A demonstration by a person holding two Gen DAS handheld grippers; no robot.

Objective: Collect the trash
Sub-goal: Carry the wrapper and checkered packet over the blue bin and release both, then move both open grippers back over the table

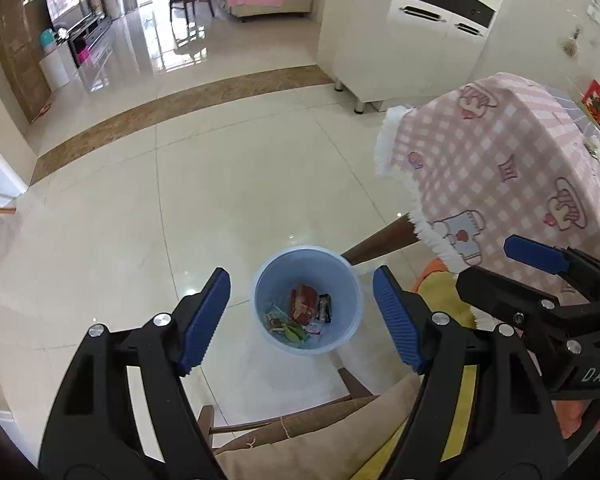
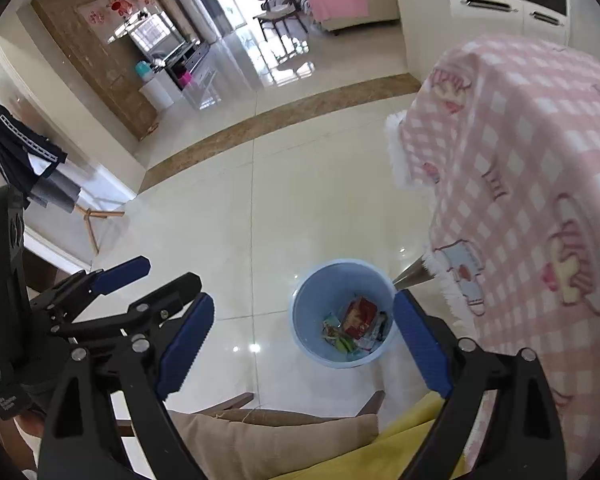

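Both the left gripper [image 1: 302, 316] and right gripper [image 2: 304, 340] hang with fingers wide and empty above the blue bin [image 1: 260, 300] of wrappers [image 1: 302, 308], seemingly just clear of the desk [image 1: 500, 152] edge, bare floor [image 1: 180, 200] around.

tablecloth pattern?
Pink-and-white check tablecloth with cartoon cupcake and teapot prints and a white fringe. Clearest in the left wrist view.
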